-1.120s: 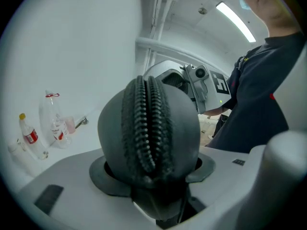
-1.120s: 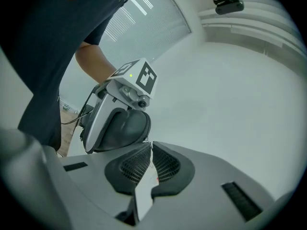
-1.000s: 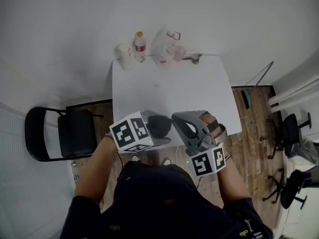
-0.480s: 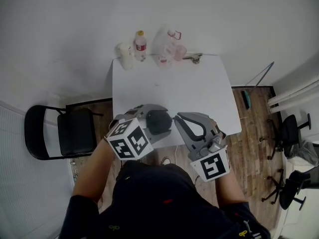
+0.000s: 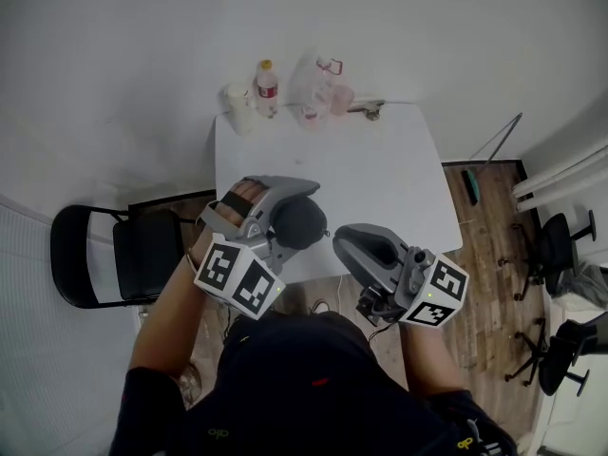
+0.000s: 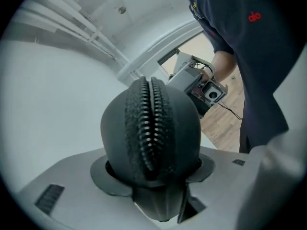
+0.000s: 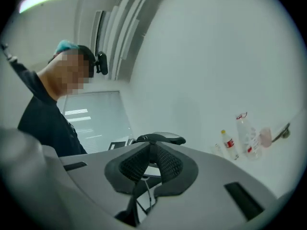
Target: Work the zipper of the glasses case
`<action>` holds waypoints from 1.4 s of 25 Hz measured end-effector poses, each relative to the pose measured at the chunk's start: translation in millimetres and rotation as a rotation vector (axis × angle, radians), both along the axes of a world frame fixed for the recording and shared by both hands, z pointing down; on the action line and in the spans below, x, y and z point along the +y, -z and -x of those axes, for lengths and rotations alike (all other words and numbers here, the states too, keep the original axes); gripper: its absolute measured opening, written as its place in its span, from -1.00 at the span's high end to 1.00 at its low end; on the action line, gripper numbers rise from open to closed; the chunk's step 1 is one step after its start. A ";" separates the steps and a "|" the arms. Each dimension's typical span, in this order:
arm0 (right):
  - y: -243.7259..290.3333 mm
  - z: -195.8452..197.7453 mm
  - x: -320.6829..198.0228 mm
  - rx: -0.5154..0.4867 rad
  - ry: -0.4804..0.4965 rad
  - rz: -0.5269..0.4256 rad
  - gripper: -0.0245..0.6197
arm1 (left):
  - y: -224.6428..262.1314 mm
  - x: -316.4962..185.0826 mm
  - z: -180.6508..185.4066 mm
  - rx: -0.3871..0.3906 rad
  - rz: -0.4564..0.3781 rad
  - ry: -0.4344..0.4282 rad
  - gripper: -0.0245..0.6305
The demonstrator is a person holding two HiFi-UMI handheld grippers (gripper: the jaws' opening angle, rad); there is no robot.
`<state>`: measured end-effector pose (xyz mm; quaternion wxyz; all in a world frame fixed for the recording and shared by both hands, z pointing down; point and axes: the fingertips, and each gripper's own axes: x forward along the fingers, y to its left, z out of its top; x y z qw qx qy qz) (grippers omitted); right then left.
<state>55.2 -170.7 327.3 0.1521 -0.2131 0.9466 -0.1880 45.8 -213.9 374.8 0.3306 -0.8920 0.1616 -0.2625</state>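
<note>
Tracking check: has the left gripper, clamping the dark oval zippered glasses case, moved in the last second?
Yes. The left gripper, shut on the glasses case, rolled: its marker cube swung down-frame past the white table's near-left corner, toward the person.

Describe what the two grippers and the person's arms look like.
Both the left gripper and the right gripper are grey moulded plastic with dark textured pads. Each carries a white cube printed with black square markers. A thin cable hangs from the right one. The person wears dark short sleeves.
</note>
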 end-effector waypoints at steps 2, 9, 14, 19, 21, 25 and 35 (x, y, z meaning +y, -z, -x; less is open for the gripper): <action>-4.7 4.6 2.6 -0.064 0.064 0.082 0.85 | 3.8 0.7 -0.9 -0.009 -0.043 -0.009 0.12; -2.2 11.6 10.5 -0.357 0.224 0.263 0.81 | 7.9 2.3 -2.0 -0.041 -0.147 -0.015 0.12; 4.6 2.9 9.6 -0.492 0.264 0.324 0.81 | 4.2 4.0 -4.1 -0.066 -0.197 -0.001 0.12; 1.7 4.4 -0.3 -0.451 0.201 0.298 0.83 | -4.1 -9.5 4.5 -0.121 -0.236 0.042 0.12; 1.0 4.7 -2.0 -0.412 0.167 0.272 0.85 | -7.3 -13.3 6.0 -0.132 -0.231 0.057 0.12; 3.8 4.6 -3.4 -0.254 0.051 0.174 0.86 | -9.6 -19.1 6.5 -0.149 -0.232 0.088 0.12; 4.6 31.1 1.2 0.123 -0.063 -0.029 0.86 | -22.8 -37.9 6.4 -0.219 -0.223 0.169 0.12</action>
